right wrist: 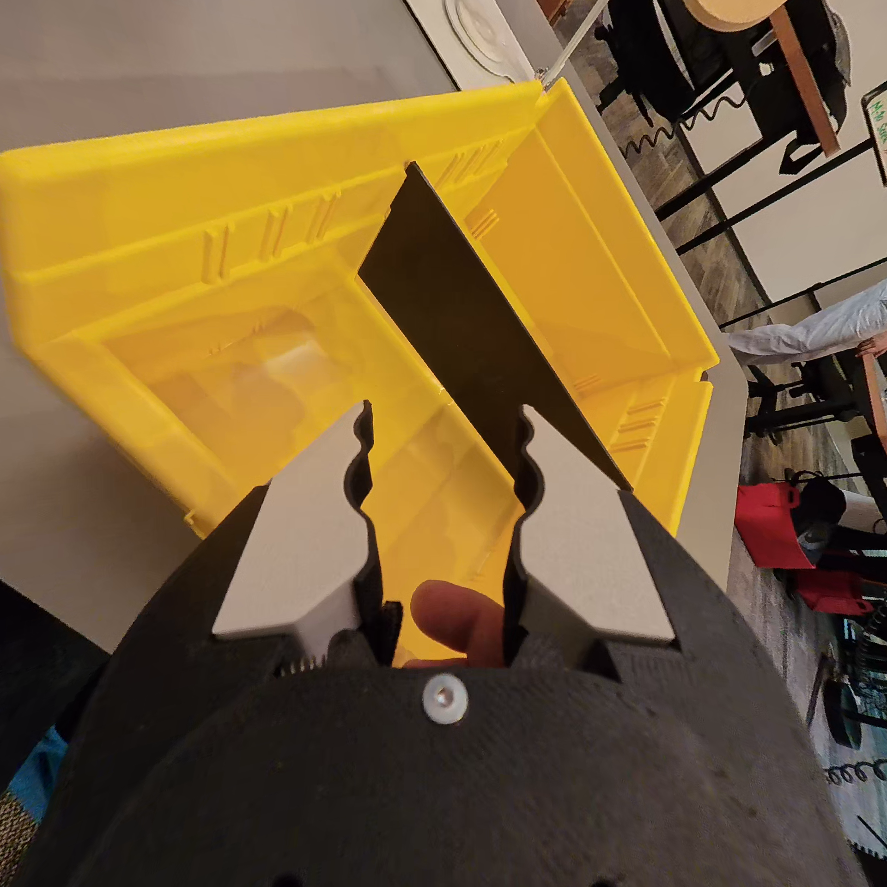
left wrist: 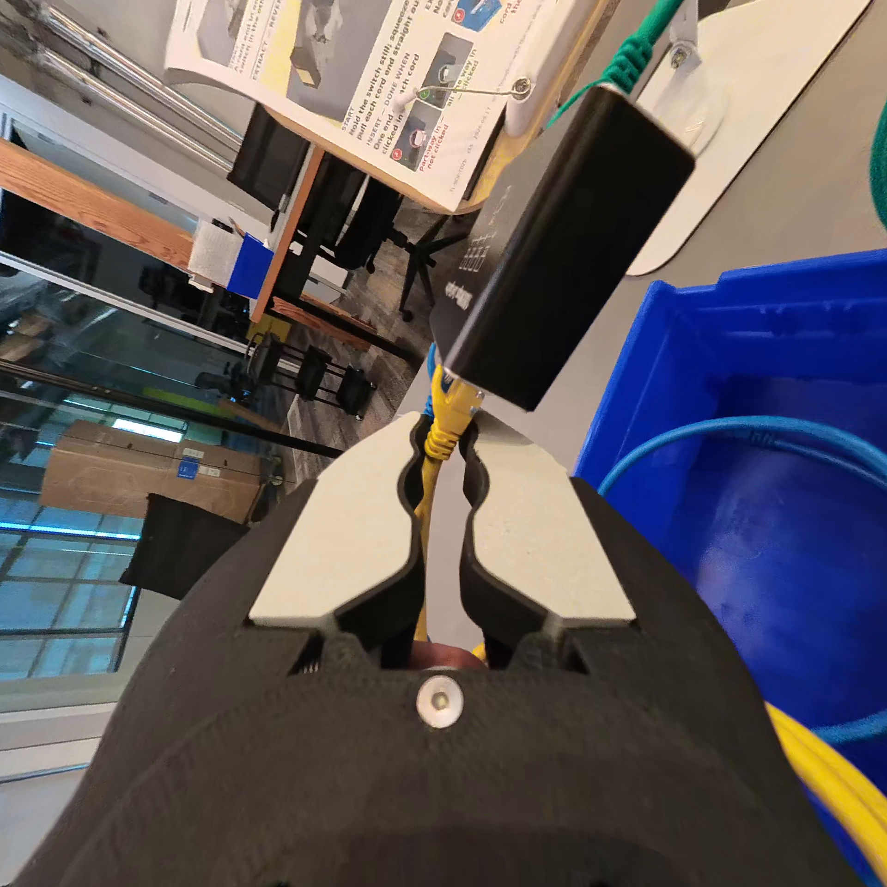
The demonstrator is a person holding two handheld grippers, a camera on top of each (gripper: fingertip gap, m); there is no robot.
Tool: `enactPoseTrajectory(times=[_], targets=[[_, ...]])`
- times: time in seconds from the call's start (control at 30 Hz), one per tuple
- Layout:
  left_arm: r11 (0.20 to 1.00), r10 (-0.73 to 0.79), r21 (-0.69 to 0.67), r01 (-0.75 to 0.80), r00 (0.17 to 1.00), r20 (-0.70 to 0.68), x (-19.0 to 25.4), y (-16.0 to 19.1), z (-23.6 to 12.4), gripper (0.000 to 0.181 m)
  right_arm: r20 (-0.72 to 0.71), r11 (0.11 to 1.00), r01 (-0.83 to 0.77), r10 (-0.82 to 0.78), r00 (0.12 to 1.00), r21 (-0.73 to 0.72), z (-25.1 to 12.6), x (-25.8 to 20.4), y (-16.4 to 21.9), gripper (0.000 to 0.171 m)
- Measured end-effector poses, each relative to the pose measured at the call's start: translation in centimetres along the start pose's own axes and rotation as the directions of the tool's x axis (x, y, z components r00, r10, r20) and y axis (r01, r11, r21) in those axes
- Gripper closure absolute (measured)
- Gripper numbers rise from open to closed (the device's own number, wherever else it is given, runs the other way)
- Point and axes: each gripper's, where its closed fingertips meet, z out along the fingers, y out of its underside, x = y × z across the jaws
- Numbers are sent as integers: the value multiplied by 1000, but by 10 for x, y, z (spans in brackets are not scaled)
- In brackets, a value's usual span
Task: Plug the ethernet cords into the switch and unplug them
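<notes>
Above grey table (left wrist: 624, 307), black switch (left wrist: 561, 249) holds yellow cord (left wrist: 444, 432).

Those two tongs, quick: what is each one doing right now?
Left tongs: closed on the yellow cord at the black switch.
Right tongs: open, holding nothing, over the yellow bin.

Left wrist view rolled sideways, close behind switch (left wrist: 561, 249), right wrist view close above yellow bin (right wrist: 297, 297)

Black switch (left wrist: 571, 240) tilted in the air, yellow cord (left wrist: 449, 417) plugged in.
</notes>
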Motion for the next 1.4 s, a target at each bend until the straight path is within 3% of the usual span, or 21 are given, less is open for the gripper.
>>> enactPoseTrajectory(times=[0.27,0.5,0.87,1.2,1.4], targets=[[998,67,11,-68,996,60,4,-7,0,172,1,1000,12,-12,1000,11,-4,-1,-4,116],[997,37,56,-44,993,114,-15,-23,-13,173,-10,999,29,-29,1000,25,-6,1,-11,117],[988,52,135,-71,989,142,-24,-70,-38,173,-30,1000,27,-27,999,14,-8,12,-6,115],[972,142,169,-163,981,132,2,-118,-39,172,-94,986,47,-32,995,158,-36,35,-63,116],[969,160,173,-177,981,108,16,-124,-41,172,-91,979,73,-57,994,190,-38,32,-81,116]])
